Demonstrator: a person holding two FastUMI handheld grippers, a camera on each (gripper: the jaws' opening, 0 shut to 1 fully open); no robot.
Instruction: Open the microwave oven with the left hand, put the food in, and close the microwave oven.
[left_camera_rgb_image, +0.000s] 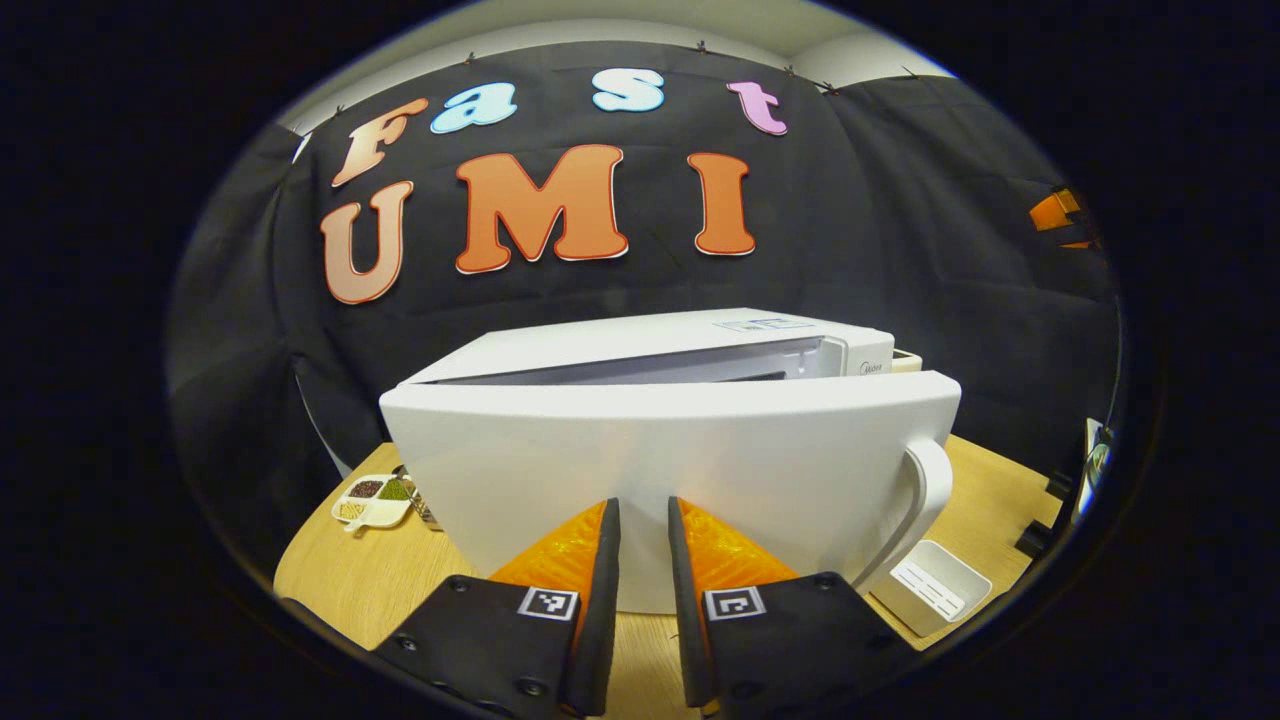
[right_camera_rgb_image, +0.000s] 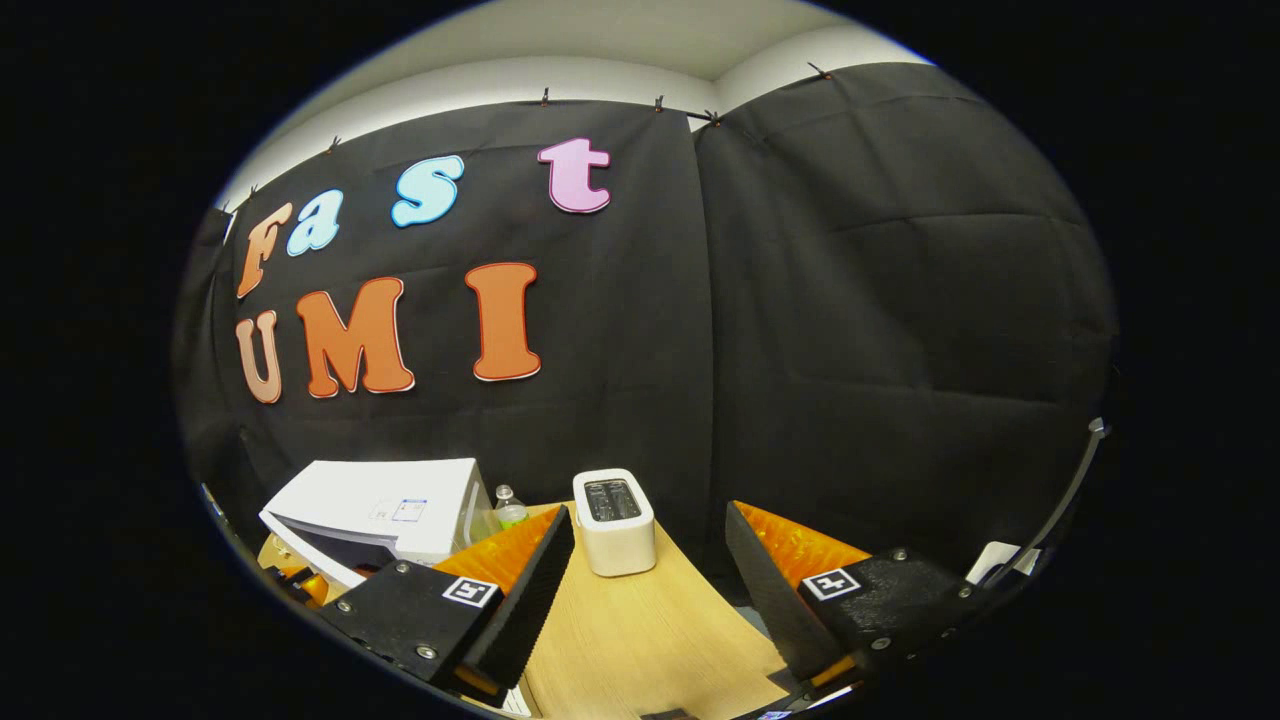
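Observation:
A white microwave (left_camera_rgb_image: 640, 345) stands on the wooden table (left_camera_rgb_image: 350, 580). Its door (left_camera_rgb_image: 560, 470) is ajar, swung out a little on the handle side, and the curved handle (left_camera_rgb_image: 932, 490) is at the right. The inside is hidden behind the door, so no food shows in it. My left gripper (left_camera_rgb_image: 643, 510) is right in front of the door's lower middle, its fingers a narrow gap apart with nothing between them. My right gripper (right_camera_rgb_image: 650, 540) hangs wide open and empty over the table, right of the microwave (right_camera_rgb_image: 390, 505).
A sectioned white dish (left_camera_rgb_image: 375, 497) of grains lies left of the microwave. A white box (left_camera_rgb_image: 930, 585) sits on the table below the handle. A white toaster (right_camera_rgb_image: 613, 520) and a small bottle (right_camera_rgb_image: 508, 508) stand near the back wall.

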